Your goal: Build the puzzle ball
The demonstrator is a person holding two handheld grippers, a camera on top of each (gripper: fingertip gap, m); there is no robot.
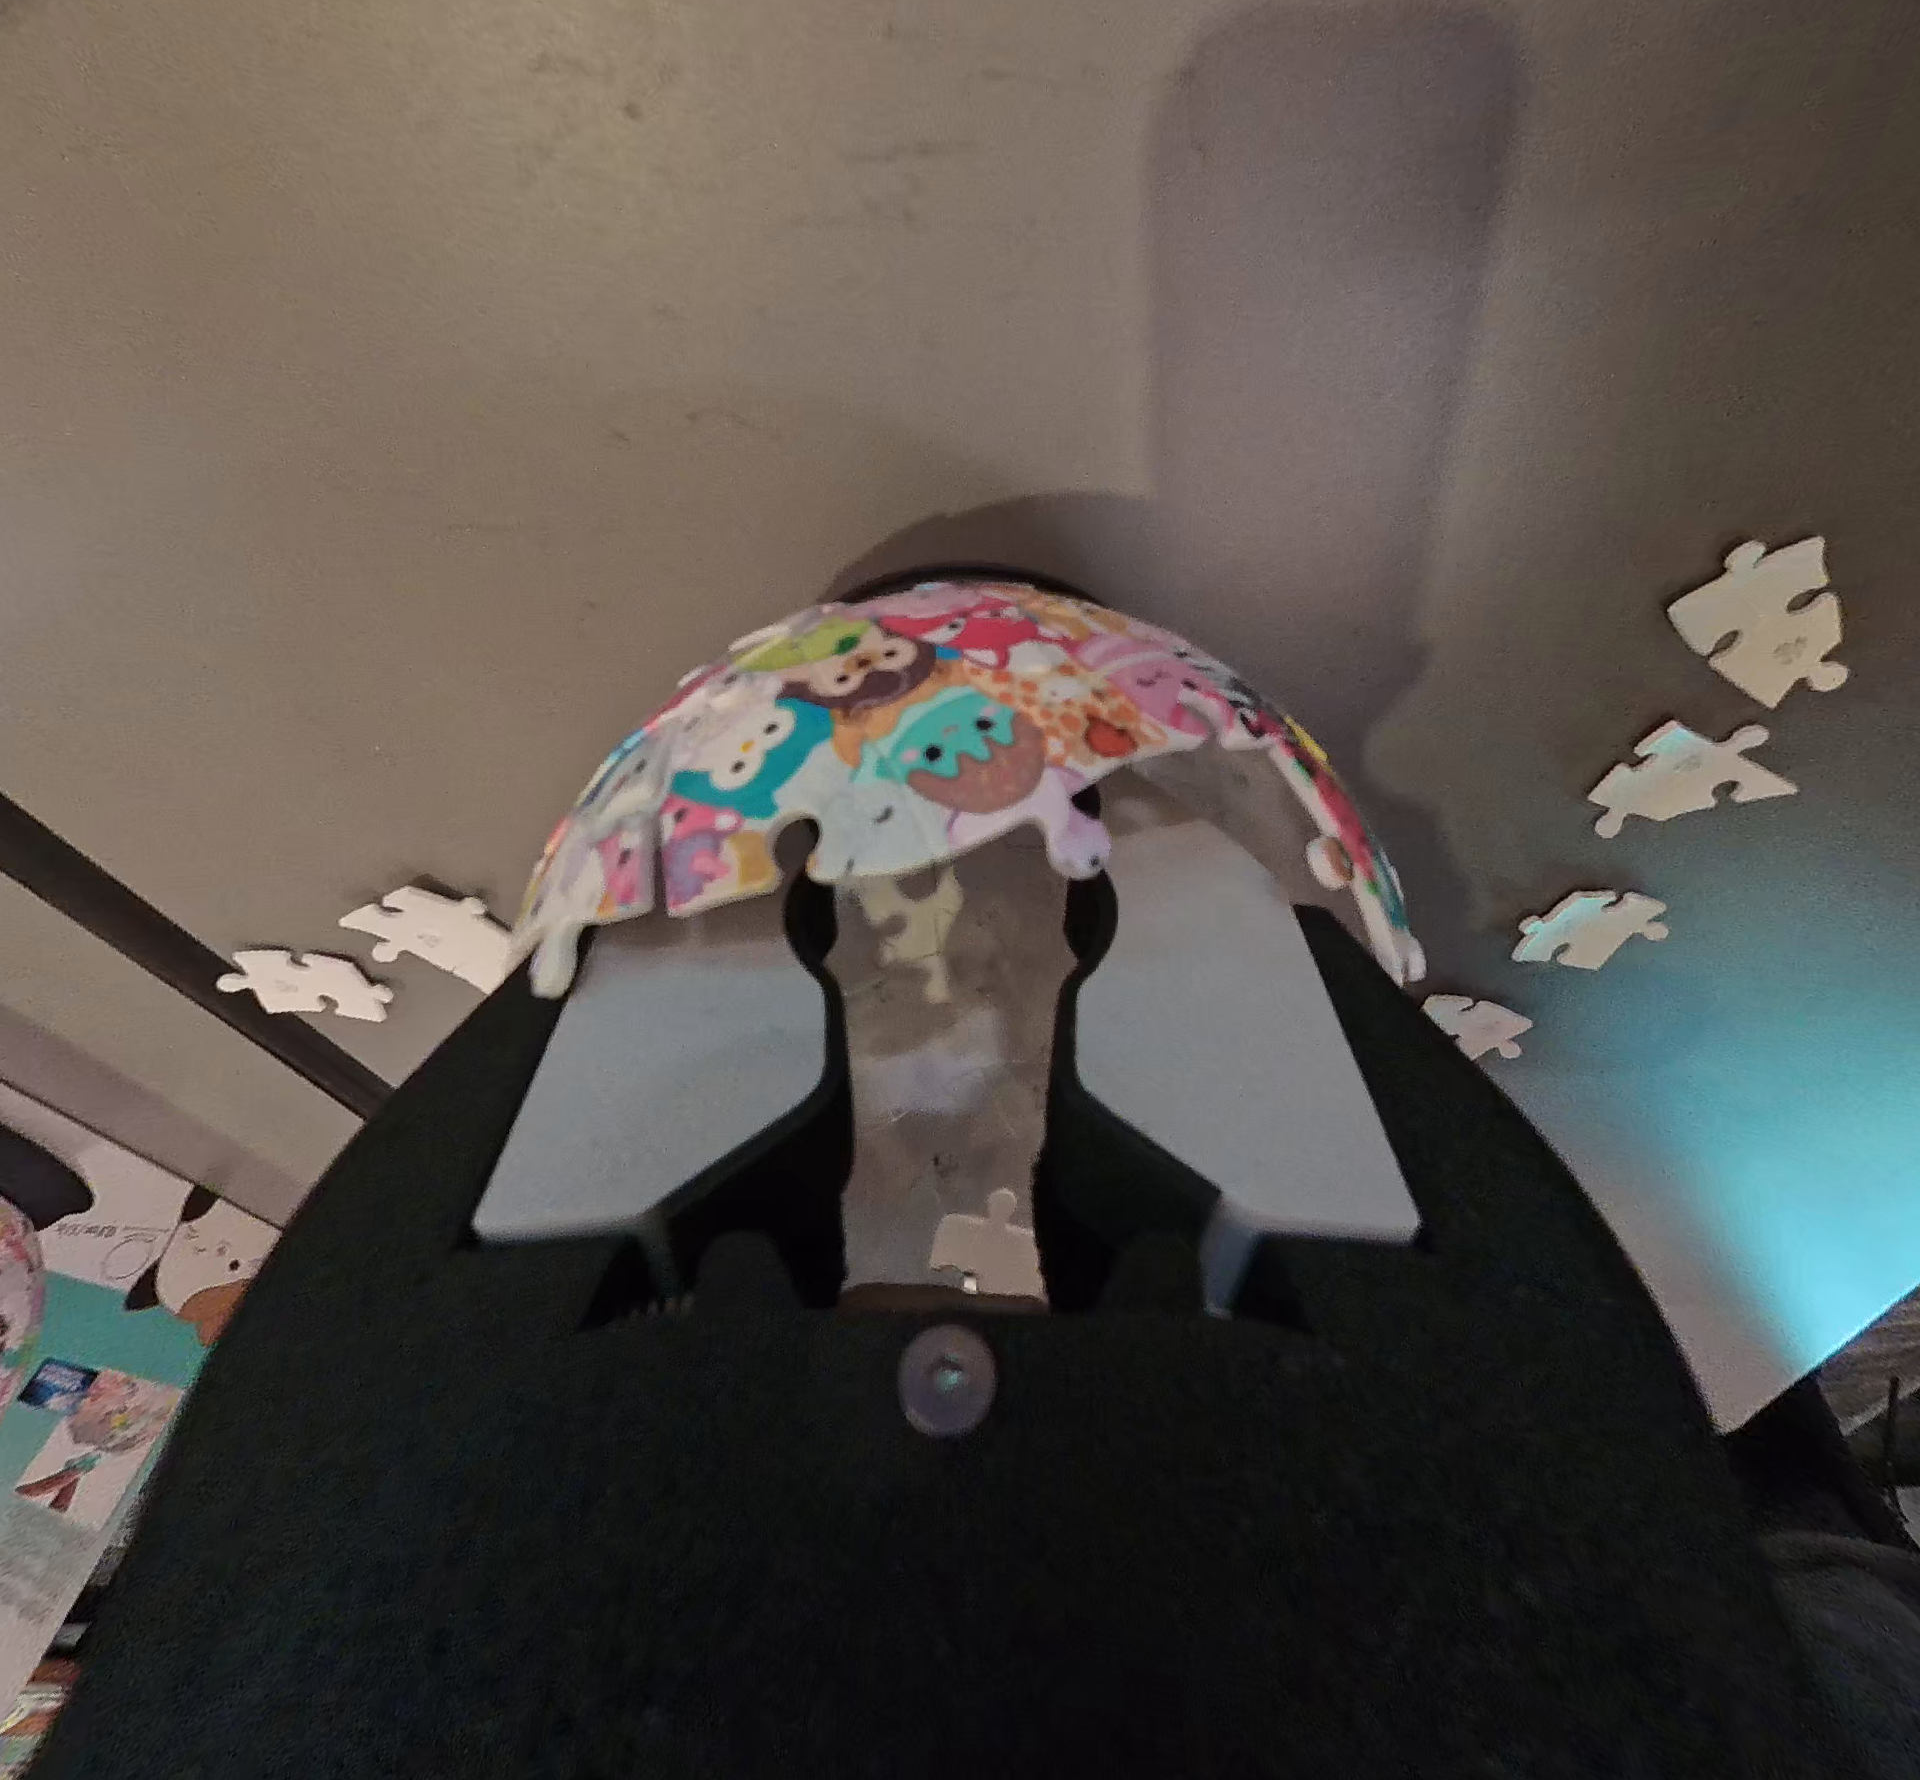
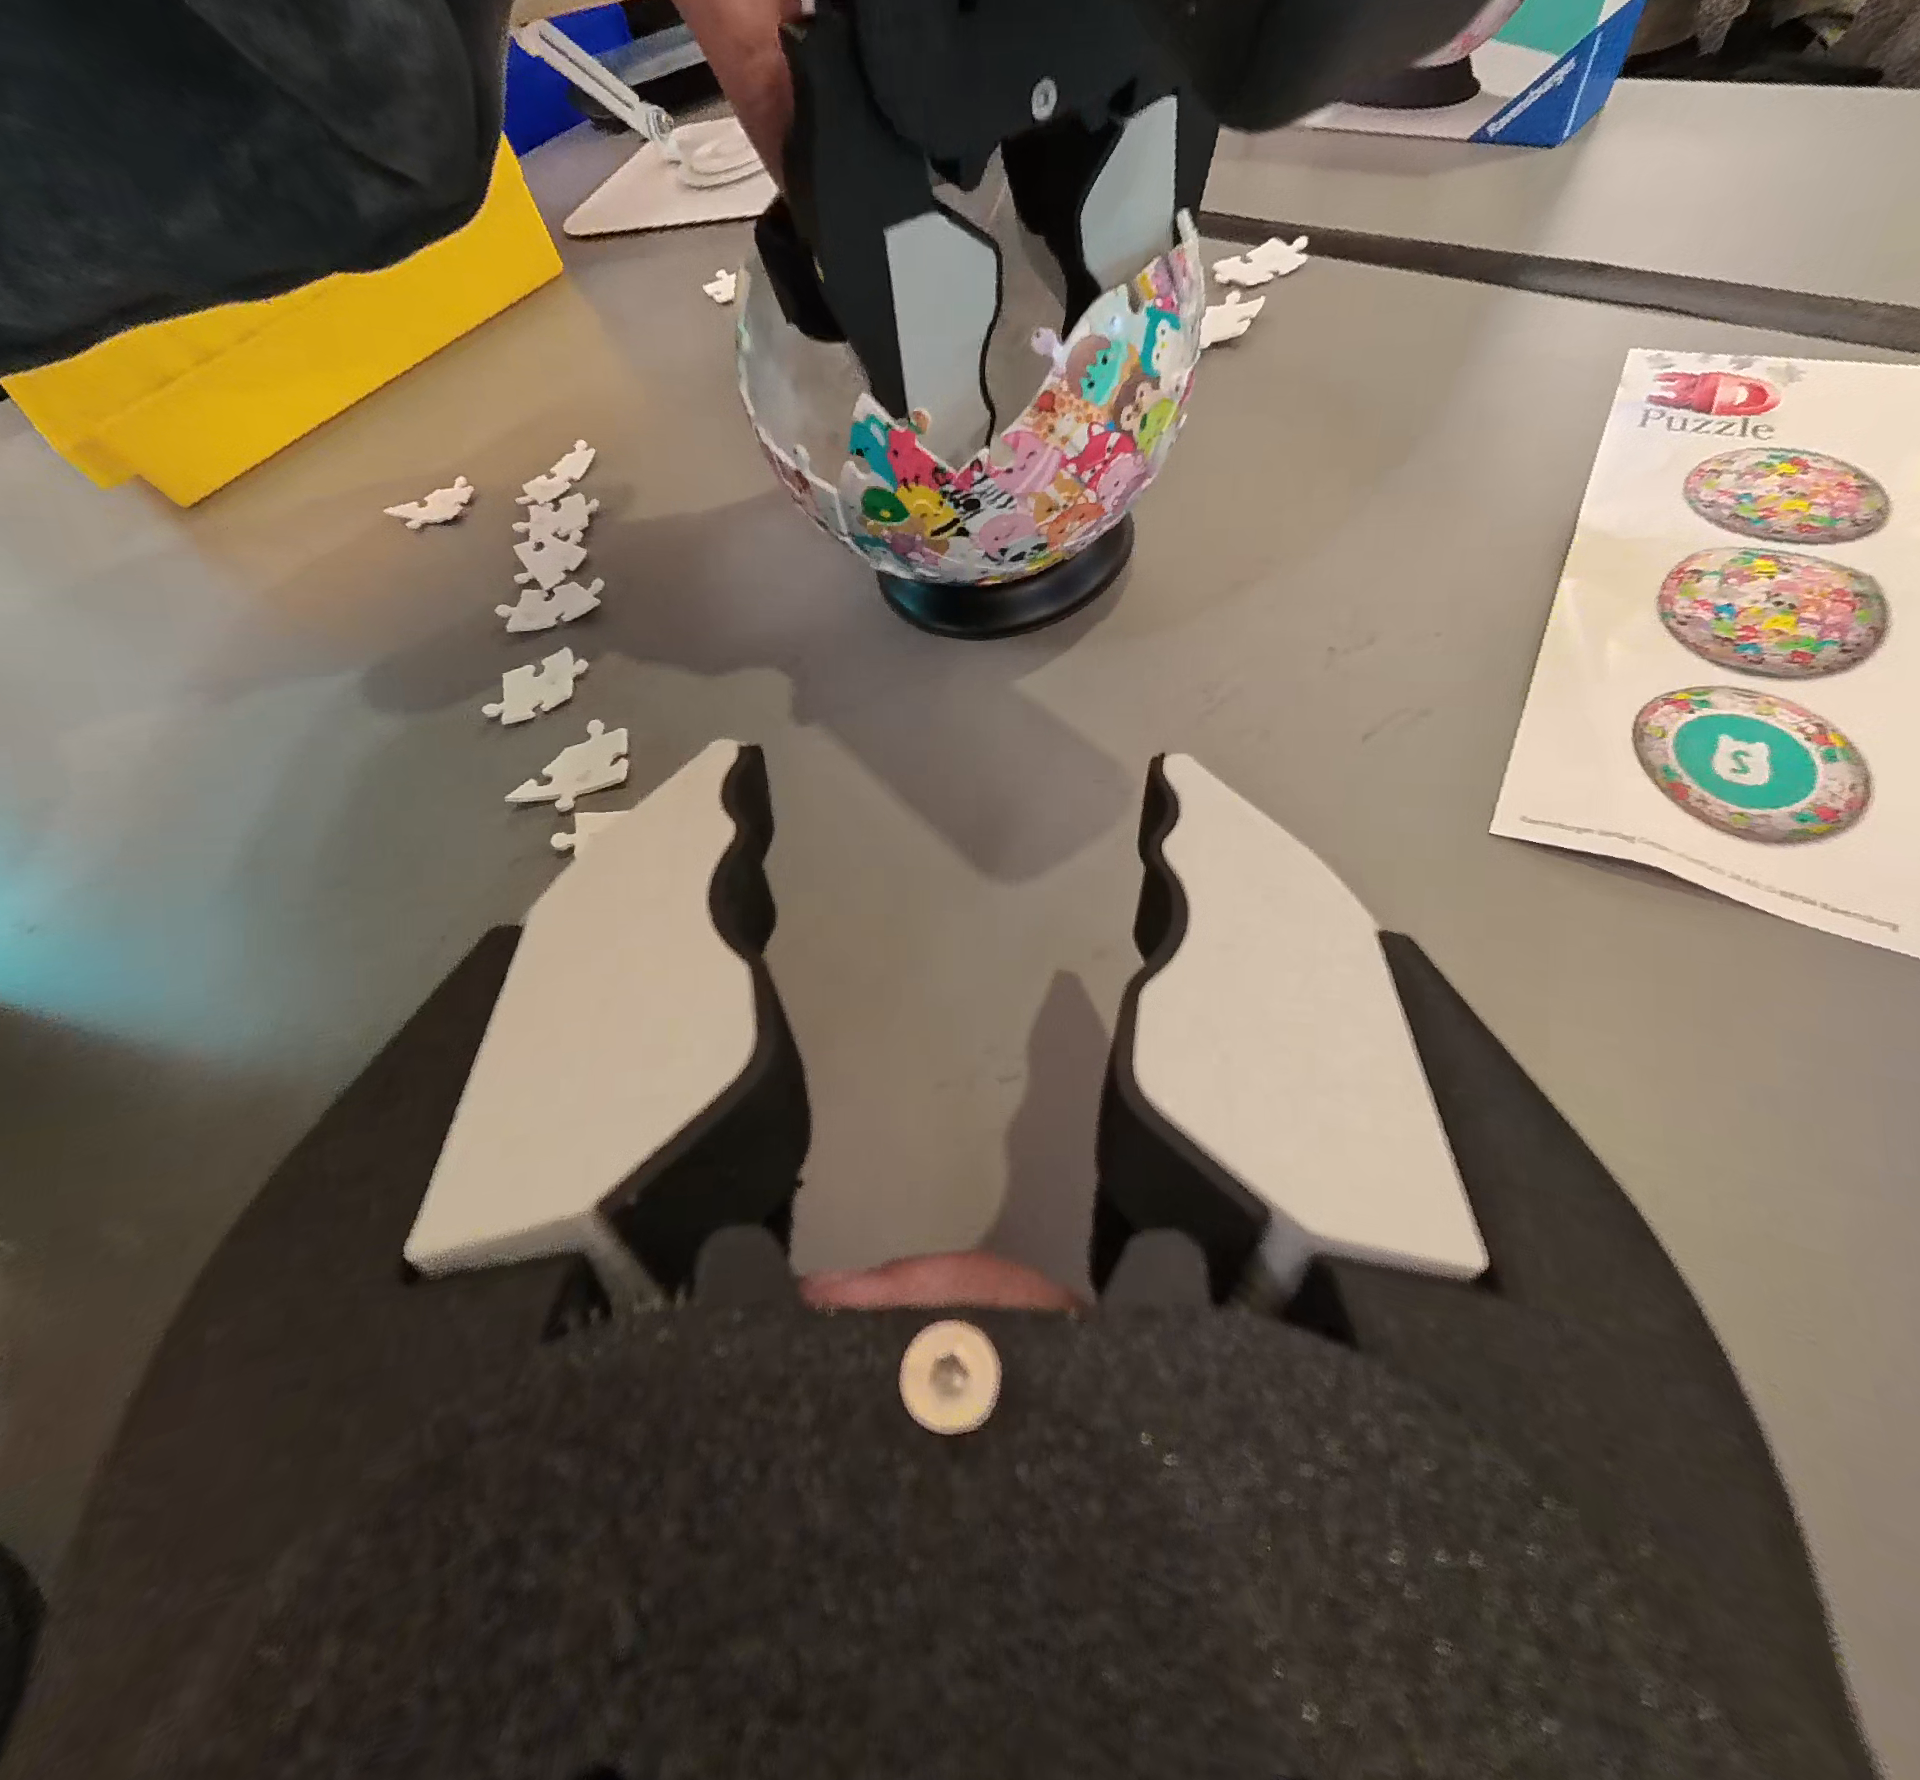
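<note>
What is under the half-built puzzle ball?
The puzzle ball sits in a black round stand on the grey table. The contact between shell and stand is hidden by the shell itself.

Puzzle ball (image 2: 966,473) on stand (image 2: 1003,587)

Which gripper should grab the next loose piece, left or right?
Right, probably. The right gripper is open and empty above the table, with the row of loose pieces just beside it. The left gripper is busy at the puzzle ball.
</note>
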